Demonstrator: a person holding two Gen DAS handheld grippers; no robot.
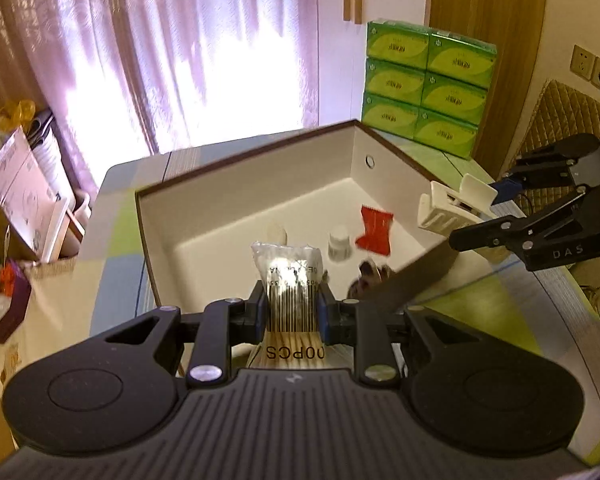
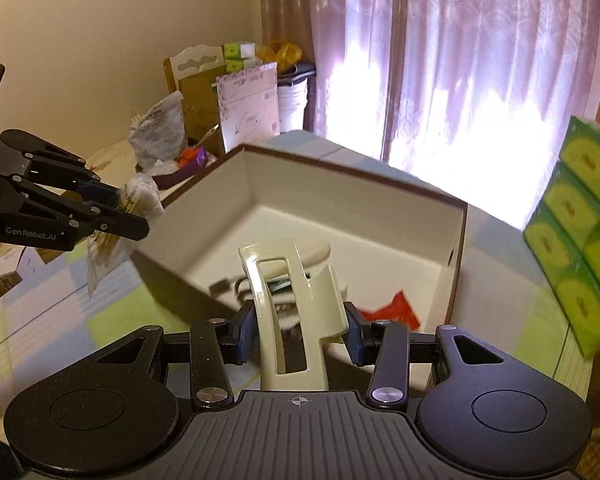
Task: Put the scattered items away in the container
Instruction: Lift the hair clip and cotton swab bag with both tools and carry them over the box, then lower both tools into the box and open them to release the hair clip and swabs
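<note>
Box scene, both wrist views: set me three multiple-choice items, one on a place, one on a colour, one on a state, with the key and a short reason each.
1. Where does the red packet lie?
A. Inside the box
B. On the tablecloth beside it
C. On top of the tissue packs

2. What colour are the stacked tissue packs?
A. Blue
B. Green
C. White

3. What is the right gripper doing?
A. Open and empty
B. Shut on a pen
C. Shut on the cream hair claw clip

Key:
1 A, the packet rests on the box floor near a small white cap.
2 B, every pack's wrapper is green.
3 C, the clip sits pinched between both pads, while the left gripper grips the cotton swab packet.
</note>
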